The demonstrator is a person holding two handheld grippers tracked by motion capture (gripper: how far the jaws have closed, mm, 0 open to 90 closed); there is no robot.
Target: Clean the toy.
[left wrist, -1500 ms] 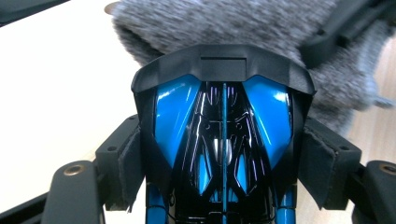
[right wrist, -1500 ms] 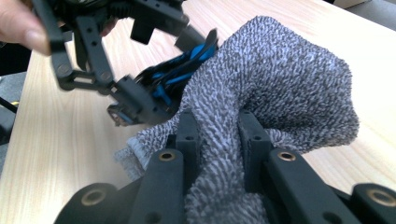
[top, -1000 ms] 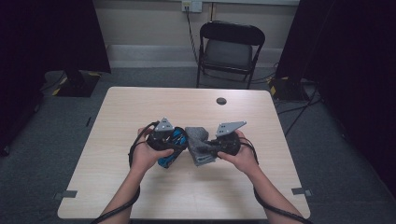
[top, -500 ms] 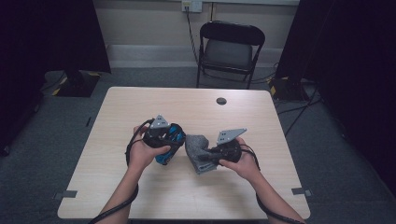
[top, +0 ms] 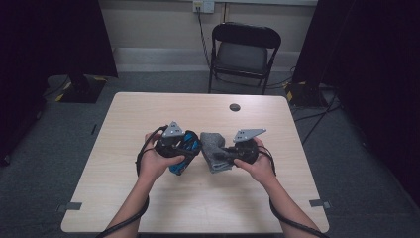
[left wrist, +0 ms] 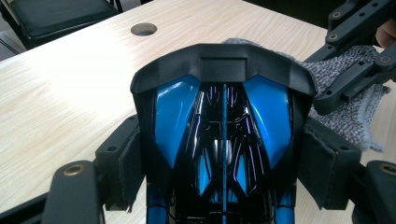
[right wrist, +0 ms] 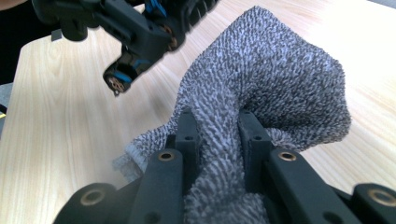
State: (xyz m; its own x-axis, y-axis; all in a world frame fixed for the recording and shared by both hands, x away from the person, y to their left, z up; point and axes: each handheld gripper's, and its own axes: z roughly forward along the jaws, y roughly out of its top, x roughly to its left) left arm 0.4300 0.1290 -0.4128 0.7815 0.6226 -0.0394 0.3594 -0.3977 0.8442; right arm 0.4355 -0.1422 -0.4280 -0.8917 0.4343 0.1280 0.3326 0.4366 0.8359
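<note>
Above the wooden counter (top: 208, 198), a grey towel (right wrist: 261, 84) bunches between the right gripper (right wrist: 217, 128) jaws, pinched tight. A blue-and-black toy car (left wrist: 224, 135) sits between the left gripper (left wrist: 219, 163) jaws, gripped by its sides, long axis along them, pointing away toward the towel.

Table (top: 148, 208) bare all round; centre blocked by blue toy car (top: 184, 148) & grey cloth (top: 213, 148).
</note>
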